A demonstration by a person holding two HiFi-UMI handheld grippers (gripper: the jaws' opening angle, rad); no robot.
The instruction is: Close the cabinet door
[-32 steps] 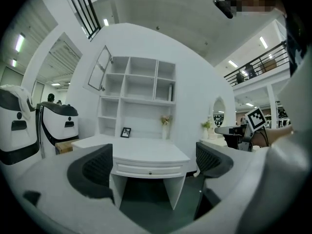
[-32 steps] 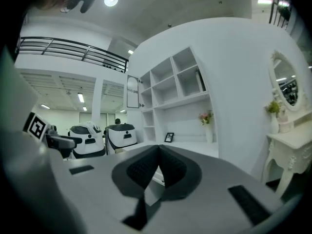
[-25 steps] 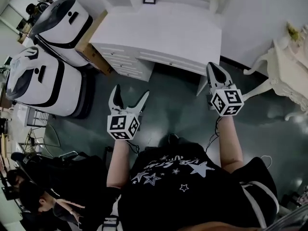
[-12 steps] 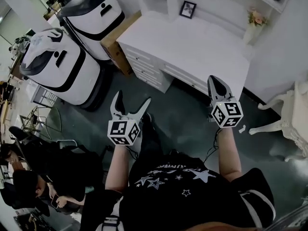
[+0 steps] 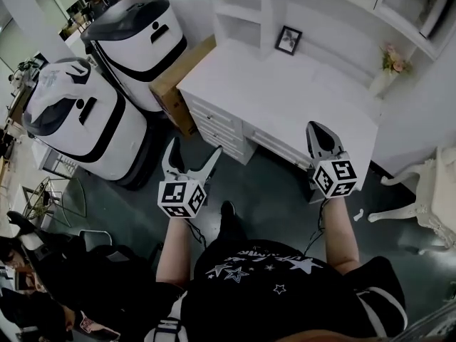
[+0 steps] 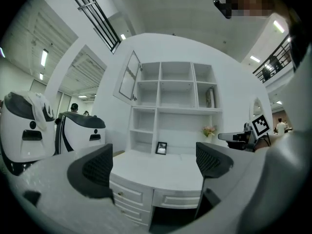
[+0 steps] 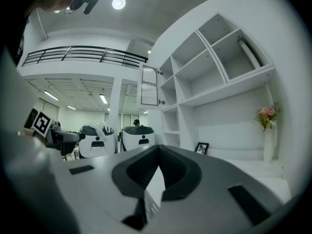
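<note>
A white desk (image 5: 285, 95) with a shelf unit (image 6: 170, 89) above it stands ahead of me. The cabinet door (image 6: 127, 77) at the unit's top left hangs open, swung out to the left; in the right gripper view the same cabinet door (image 7: 149, 86) shows face on. My left gripper (image 5: 191, 161) is open and empty, held in the air well short of the desk. My right gripper (image 5: 318, 138) is shut with nothing between its jaws, near the desk's front right edge. Neither gripper touches the furniture.
Two big white-and-black machines (image 5: 92, 112) stand left of the desk, with a brown box (image 5: 178, 77) between them and the drawers (image 5: 221, 130). A framed photo (image 5: 288, 40) and a flower vase (image 5: 388, 70) sit on the desktop. A white chair (image 5: 420, 198) stands at the right. A person crouches at lower left (image 5: 32, 255).
The view has tilted up and the desk has come closer; the shelf unit now shows. Both grippers have kept their pose, left open, right shut.
</note>
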